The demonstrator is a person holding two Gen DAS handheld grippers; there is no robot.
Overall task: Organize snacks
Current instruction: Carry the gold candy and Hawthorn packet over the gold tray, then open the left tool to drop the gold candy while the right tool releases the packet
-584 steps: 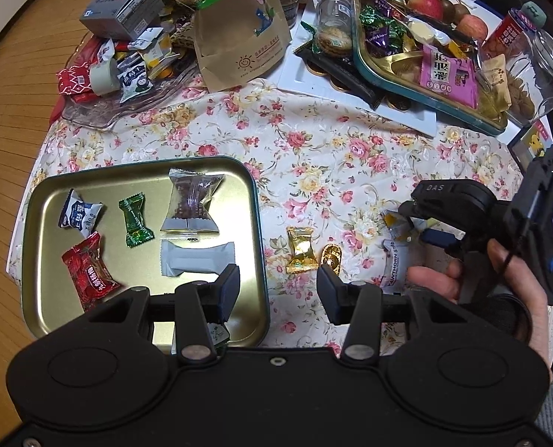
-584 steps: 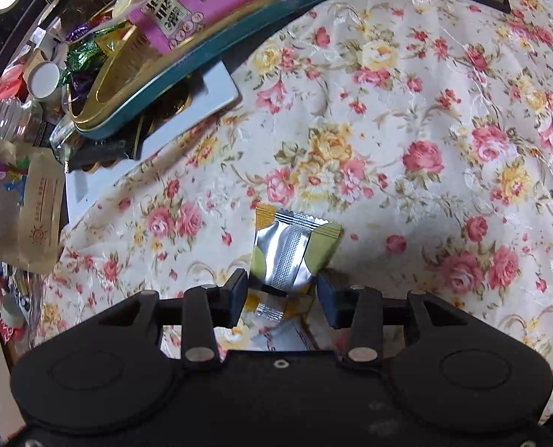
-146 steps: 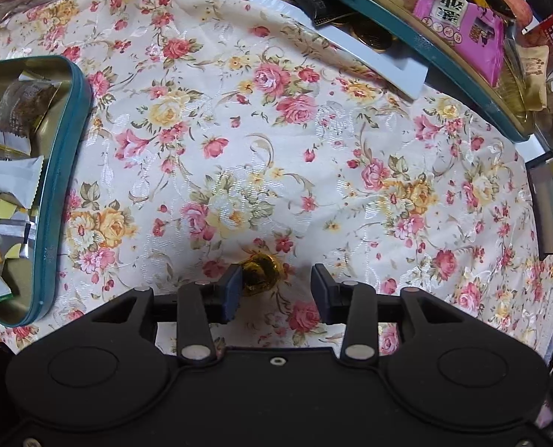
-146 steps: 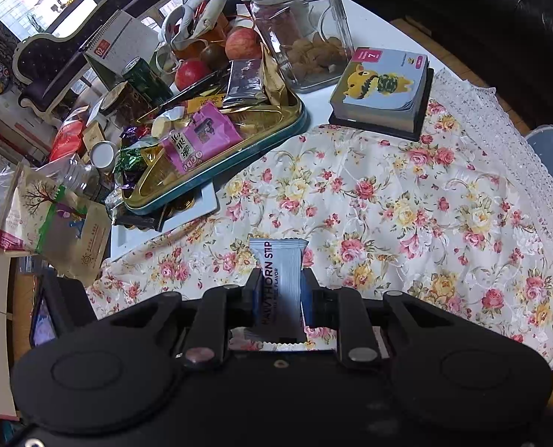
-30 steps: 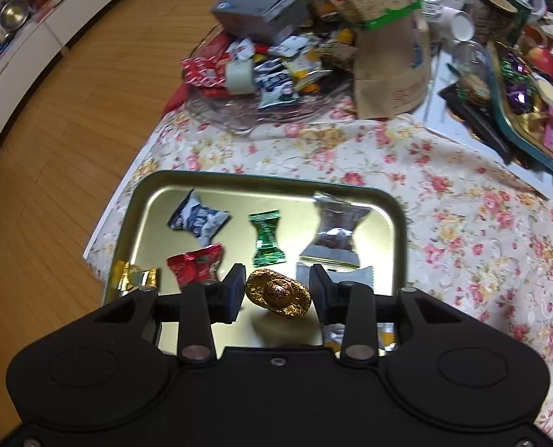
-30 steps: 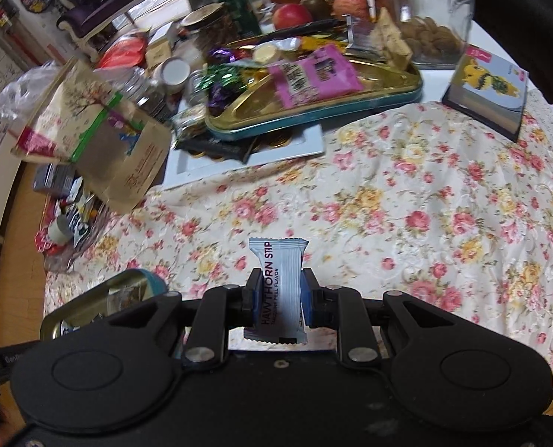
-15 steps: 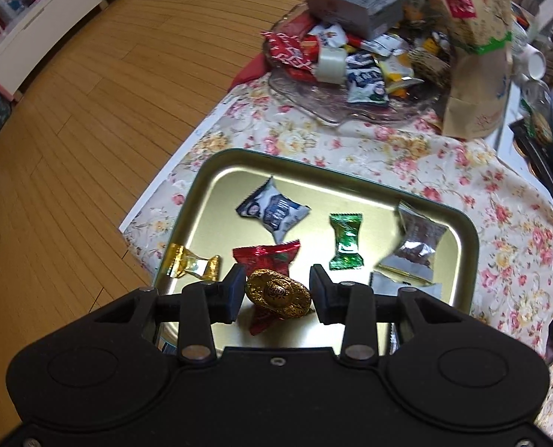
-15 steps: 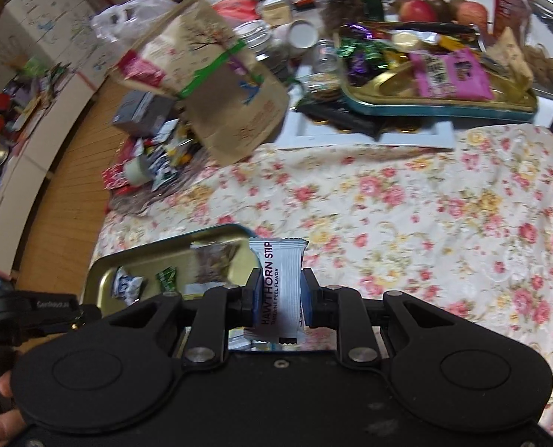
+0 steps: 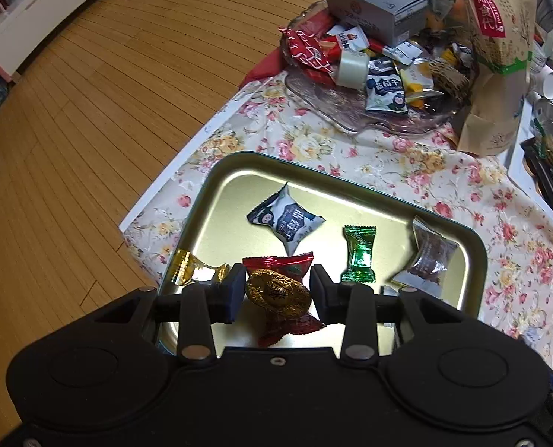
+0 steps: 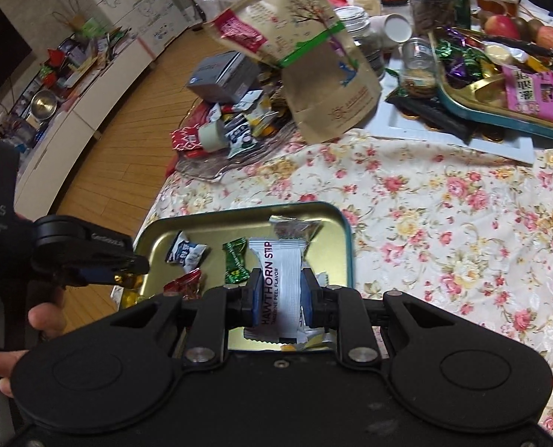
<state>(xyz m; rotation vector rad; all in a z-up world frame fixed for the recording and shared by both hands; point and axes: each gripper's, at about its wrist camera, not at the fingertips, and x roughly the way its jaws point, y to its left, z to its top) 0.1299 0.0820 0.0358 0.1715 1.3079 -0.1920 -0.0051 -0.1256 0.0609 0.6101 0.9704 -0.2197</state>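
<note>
Now, left gripper: clamped on gold candy, above gold tray.
Right gripper: clamped on hawthorn strip packet, over tray's near side.
Risk: rounded candy may roll after release; both grippers crowd 1 tray, may collide.

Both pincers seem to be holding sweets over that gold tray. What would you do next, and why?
Probably open the left gripper: its gold foil-wrapped ingot-shaped candy already hangs over the gold metal tray with a teal rim, above the red-wrapped candy. The right gripper holds its white hawthorn strip packet.
</note>
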